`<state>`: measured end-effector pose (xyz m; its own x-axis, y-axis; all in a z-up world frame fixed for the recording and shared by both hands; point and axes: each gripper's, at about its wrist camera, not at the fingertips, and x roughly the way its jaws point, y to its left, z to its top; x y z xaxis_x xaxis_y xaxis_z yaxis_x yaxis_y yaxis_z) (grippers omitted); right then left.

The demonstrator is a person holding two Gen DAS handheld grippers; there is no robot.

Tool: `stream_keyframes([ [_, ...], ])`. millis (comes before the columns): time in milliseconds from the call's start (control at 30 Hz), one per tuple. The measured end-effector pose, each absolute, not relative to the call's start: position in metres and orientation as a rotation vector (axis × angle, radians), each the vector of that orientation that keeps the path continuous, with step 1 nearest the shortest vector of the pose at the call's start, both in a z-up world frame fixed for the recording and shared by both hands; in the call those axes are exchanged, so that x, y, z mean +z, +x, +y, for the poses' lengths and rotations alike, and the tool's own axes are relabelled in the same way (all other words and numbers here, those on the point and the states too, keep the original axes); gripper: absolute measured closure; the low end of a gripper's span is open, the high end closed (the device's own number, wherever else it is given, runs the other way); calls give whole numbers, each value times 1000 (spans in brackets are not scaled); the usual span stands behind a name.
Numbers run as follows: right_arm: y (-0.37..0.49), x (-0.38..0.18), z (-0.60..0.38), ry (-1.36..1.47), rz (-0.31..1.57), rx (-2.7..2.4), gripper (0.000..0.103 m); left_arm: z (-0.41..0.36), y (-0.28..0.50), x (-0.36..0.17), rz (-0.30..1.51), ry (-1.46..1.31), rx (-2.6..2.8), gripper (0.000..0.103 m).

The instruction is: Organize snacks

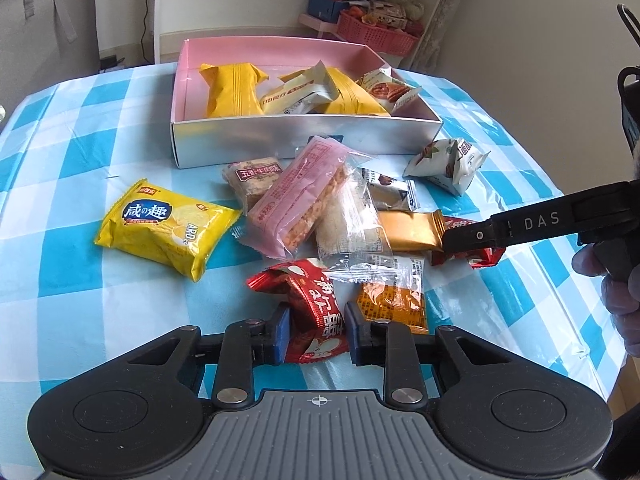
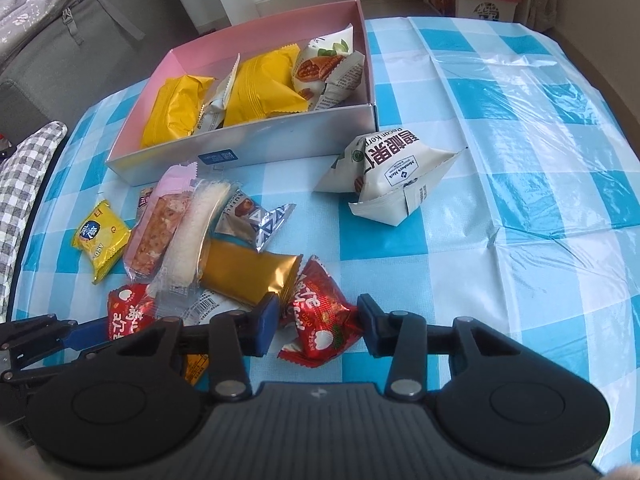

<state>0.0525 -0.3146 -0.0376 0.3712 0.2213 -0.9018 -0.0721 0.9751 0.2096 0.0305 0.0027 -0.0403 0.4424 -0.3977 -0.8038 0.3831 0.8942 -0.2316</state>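
Note:
A pile of snack packets lies on the blue-checked tablecloth in front of a pink-lined box [image 1: 304,140] that holds yellow and white packets. My left gripper [image 1: 316,334] is shut on a red packet [image 1: 316,304] at the near edge of the pile, with a blue pad pressing each side. My right gripper [image 2: 318,326] is shut on another red packet [image 2: 320,320] beside a gold packet [image 2: 244,272]. In the left wrist view the right gripper's black finger [image 1: 476,236] lies across that red packet. In the right wrist view the left gripper's blue fingers [image 2: 92,332] show at the lower left.
A yellow cracker packet [image 1: 168,228] lies left of the pile, and a white pecan pack [image 2: 392,172] stands right of the box. A pink-wrapped bar [image 1: 296,196] tops the pile. Behind the table are a white shelf with pink baskets [image 1: 376,34] and a grey sofa [image 2: 60,40].

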Motion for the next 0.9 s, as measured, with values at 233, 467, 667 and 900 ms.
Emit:
stream_keyframes([
  [233,48,-33,-310,88,1163,209,73,10,28,-34,1013,-30,-457,79],
  [467,49,-19,-314,115,1129,204,73,20,25,-20,985,-50,-473,79],
  [667,54,-8,-317,180,1099,200,73,27,24,-6,942,-73,-479,79],
  [900,69,10,-322,261,1043,199,73,33,37,1,923,-128,-431,79],
])
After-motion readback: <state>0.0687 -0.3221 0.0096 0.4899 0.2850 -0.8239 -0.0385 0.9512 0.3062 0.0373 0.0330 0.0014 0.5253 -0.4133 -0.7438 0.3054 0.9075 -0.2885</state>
